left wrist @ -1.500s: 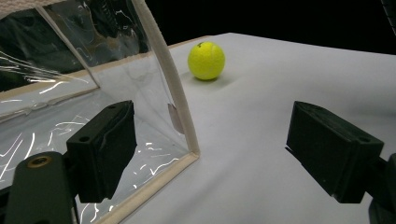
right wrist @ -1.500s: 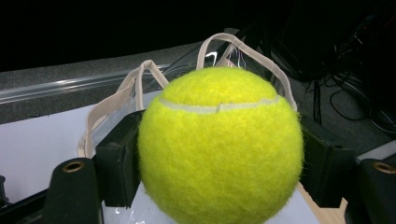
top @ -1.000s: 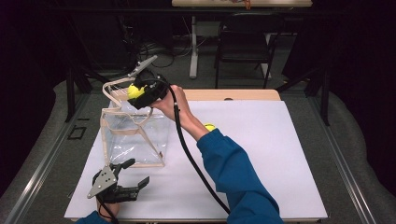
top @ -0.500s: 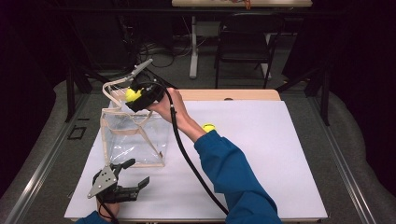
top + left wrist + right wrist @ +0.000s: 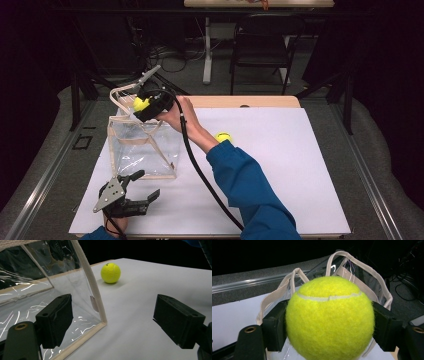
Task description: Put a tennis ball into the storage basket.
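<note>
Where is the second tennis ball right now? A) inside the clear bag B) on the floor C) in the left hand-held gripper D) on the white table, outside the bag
D: the loose tennis ball lies on the white table, beside the clear bag.

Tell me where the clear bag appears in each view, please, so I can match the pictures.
High view: the clear bag stands at the left of the white table.
Left gripper view: its corner is at the left, behind the left jaw.
Right gripper view: its handles rise behind the held tennis ball.
Shared landmark: the bag's beige trim.
</note>
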A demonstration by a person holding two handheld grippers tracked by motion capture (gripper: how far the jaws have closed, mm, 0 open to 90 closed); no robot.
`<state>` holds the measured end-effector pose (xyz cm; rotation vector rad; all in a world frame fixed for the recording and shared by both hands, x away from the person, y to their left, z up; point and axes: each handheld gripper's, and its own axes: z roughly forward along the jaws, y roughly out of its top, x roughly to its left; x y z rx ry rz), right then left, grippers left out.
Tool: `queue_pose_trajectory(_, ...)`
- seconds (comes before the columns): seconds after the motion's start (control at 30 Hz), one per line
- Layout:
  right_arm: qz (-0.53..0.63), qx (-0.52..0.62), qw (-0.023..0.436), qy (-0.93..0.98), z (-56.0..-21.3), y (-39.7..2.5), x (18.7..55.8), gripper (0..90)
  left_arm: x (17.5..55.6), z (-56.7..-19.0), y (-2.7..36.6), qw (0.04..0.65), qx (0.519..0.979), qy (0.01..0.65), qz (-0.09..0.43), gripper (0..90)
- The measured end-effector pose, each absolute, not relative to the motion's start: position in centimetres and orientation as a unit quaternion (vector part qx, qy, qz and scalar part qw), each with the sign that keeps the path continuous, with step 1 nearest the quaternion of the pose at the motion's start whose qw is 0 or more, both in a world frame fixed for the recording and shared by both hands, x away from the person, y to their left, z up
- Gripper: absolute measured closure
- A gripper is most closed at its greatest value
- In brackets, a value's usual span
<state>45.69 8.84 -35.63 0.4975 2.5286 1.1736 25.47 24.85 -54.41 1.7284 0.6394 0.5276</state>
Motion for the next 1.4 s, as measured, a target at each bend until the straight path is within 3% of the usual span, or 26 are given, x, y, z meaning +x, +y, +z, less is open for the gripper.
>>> queue_pose_trajectory(0.1,0.408,0.175,0.152,0.883,-35.7,8.9,45.7,24.0,25.4,-54.4,24.9,0.574,0.738,0.273,0.225,15.8)
queue_pose_trajectory(0.2,0.413,0.179,0.154,0.880,-35.5,8.7,45.6,15.3,25.5,-54.4,24.9,0.575,0.738,0.273,0.224,15.8)
queue_pose_trajectory(0.7,0.434,0.176,0.144,0.872,-34.7,4.2,44.3,1.9,25.4,-54.4,24.7,0.574,0.739,0.271,0.224,15.8)
queue_pose_trajectory(1.4,0.427,0.201,0.146,0.869,-36.4,-2.0,43.3,0.0,25.5,-54.4,24.7,0.571,0.743,0.271,0.222,15.8)
